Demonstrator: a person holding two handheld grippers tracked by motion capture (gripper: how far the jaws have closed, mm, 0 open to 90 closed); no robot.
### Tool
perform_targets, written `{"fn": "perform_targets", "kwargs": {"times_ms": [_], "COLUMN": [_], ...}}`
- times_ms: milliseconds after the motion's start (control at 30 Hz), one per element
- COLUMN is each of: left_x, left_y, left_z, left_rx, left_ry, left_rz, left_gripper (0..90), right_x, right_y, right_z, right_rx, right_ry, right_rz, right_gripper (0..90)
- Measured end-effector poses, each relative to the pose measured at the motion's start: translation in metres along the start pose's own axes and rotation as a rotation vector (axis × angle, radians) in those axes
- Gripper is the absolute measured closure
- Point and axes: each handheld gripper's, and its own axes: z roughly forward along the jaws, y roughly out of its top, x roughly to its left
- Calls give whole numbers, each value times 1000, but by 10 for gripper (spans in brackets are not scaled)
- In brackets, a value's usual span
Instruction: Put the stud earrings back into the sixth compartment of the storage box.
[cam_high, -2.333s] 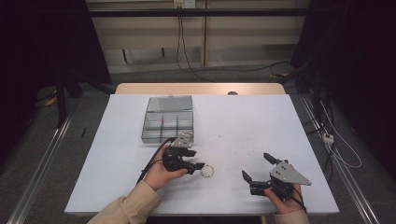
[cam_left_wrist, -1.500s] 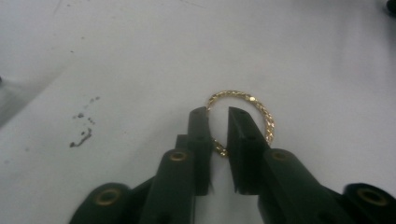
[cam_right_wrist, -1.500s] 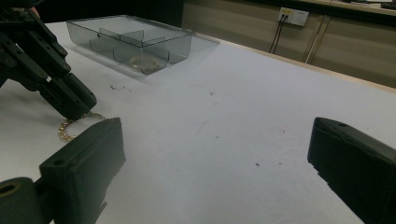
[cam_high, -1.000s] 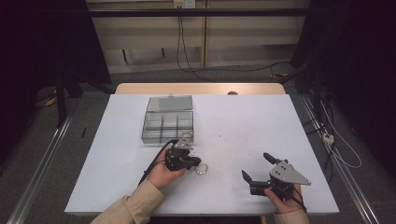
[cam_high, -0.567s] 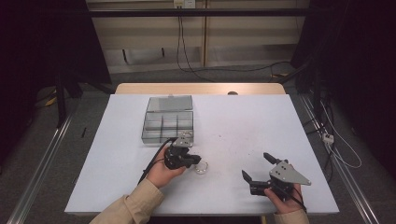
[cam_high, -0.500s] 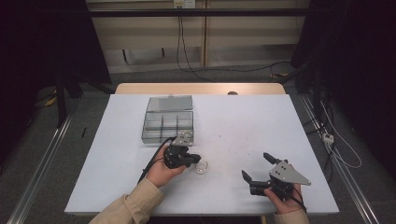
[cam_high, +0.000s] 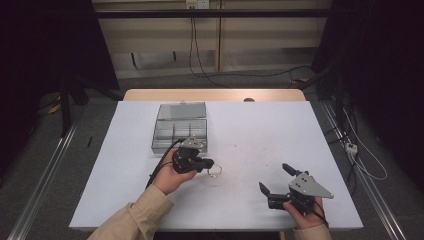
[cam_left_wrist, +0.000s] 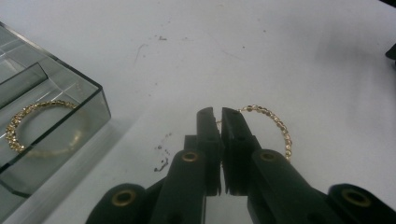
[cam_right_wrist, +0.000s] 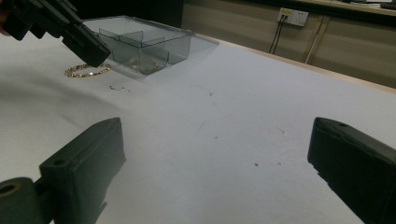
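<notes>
Gold beaded bracelet (cam_left_wrist: 275, 128) sits at the tips of the left gripper (cam_left_wrist: 219, 116): the fingers (cam_left_wrist: 208, 135) are pressed together, and the near edge of the ring passes between them, so they are clamped on it. The rest of the loop arcs out to the right of the tips in the left gripper view and curves back behind the right-hand finger. In the high view the bracelet (cam_high: 215, 171) is a small ring just beyond the tips, on the side away from the box, over bare white surface (cam_high: 260, 130). In the right gripper view it (cam_right_wrist: 87, 70) looks flat, low against the surface under the tips of the left gripper (cam_right_wrist: 95, 58); whether it touches the surface I cannot tell. A closed ring, so no pointing direction; its plane is roughly level.

Clear plastic compartment box (cam_high: 179, 134) lies just beside the left gripper (cam_high: 209, 163), on its far side, lid open. A second gold bracelet (cam_left_wrist: 32, 126) lies in the corner compartment nearest the fingers.

Right gripper (cam_high: 272, 180) is held well apart, near the right front of the surface, fingers (cam_right_wrist: 81, 170) spread wide with nothing between them.
</notes>
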Motion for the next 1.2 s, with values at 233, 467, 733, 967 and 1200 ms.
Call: {"fn": "perform_targets", "kwargs": {"times_ms": [233,467,733,967,1200], "left_x": [8,20,35,54,76], "left_y": [8,18,28,29,24], "left_z": [-7,-14,-21,-26,-22], "left_rx": [-6,-15,-36,-57,-63], "left_ry": [13,37,85,151,205], "left_rz": [-7,-28,-48,-85,-132], "left_gripper": [871,871,871,871,870], "right_x": [0,-1,-1,-1,-1], "right_y": [0,0,0,0,1], "right_z": [0,0,0,0,1], "right_rx": [-1,0,-5,-3,-5], "right_ry": [0,-1,-2,0,3], "right_rz": [-1,0,3,1,4], "right_gripper": [34,34,34,34,34]}}
